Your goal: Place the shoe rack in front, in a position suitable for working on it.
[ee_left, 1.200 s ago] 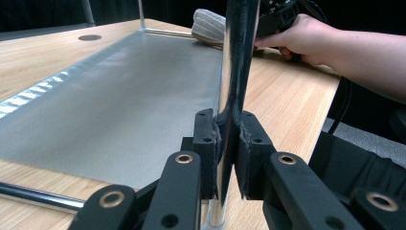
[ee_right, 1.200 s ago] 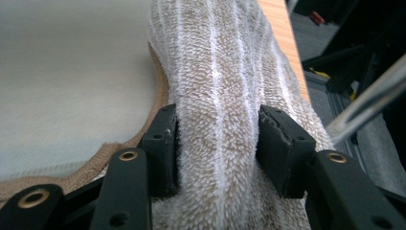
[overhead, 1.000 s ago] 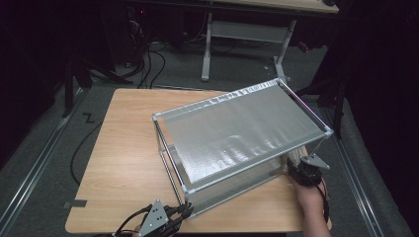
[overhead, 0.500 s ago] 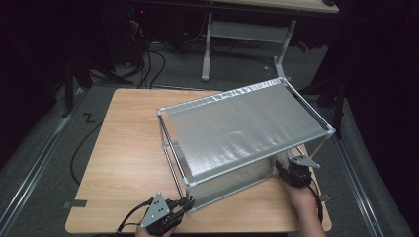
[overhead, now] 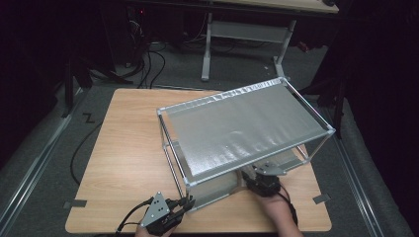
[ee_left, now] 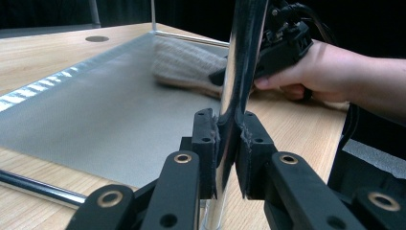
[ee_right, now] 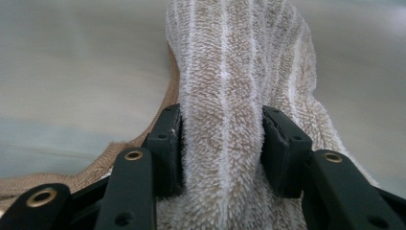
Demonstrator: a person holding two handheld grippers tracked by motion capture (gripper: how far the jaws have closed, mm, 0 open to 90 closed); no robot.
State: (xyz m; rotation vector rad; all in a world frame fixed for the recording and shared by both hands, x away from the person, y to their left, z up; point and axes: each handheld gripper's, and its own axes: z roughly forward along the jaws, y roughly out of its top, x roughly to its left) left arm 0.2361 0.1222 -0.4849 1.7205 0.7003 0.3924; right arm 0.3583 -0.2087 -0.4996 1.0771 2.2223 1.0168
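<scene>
Leftward, toward seven o'clock, the right hand-held gripper (overhead: 263, 185) had been carried, jaws just loosened yet pressing the beige striped terry cloth (ee_right: 239, 96) on the grey lower shelf (ee_left: 95, 110). Wiping seemed midway. The left hand-held gripper (ee_left: 229, 143) was clamped on the chrome rack post (ee_left: 242, 72).

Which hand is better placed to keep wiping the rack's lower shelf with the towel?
Right. The right tool already grips the towel on the lower shelf. The left tool is clamped on the rack's chrome post, steadying the frame.
</scene>
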